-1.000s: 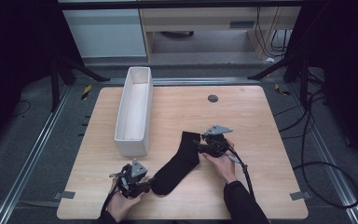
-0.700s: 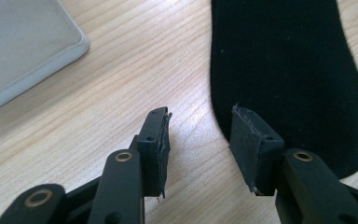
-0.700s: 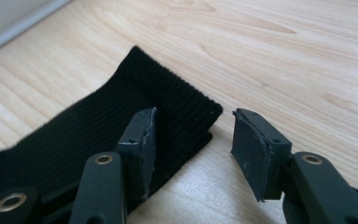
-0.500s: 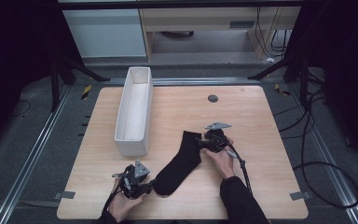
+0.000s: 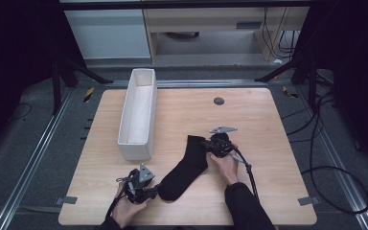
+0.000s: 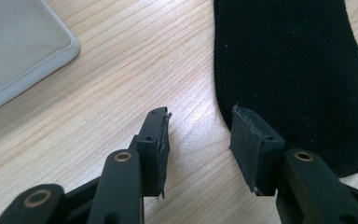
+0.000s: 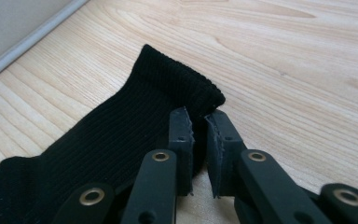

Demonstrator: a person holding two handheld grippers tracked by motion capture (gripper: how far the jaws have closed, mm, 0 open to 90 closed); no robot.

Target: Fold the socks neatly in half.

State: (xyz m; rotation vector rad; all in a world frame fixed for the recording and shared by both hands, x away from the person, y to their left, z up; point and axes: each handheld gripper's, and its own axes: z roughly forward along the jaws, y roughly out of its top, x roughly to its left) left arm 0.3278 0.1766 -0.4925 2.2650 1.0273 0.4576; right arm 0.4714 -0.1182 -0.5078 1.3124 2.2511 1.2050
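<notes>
- Right gripper (image 7: 198,122): our jaws have just been closing and now stand nearly together on the edge of the black sock's (image 5: 188,166) cuff, so we judge the pinch made, though the fabric between the pads is hard to make out.
- Left gripper (image 6: 200,135) is about half open and holds nothing; one pad rests over the sock's toe edge, the other over bare wood.
- Sock lies flat and diagonal on the table (image 5: 268,143), toe toward the near edge, cuff toward the middle.
- Done, as we judge it: one end gripped. Left: closing on the toe, lifting, and probably moving it to the white bin (image 5: 137,115) near the left edge, which looks empty.
- Surface is pale wood with a dark round fitting (image 5: 219,100) near the far edge.
- Around us: dark floor, metal rails, cables and pale cabinets behind.
</notes>
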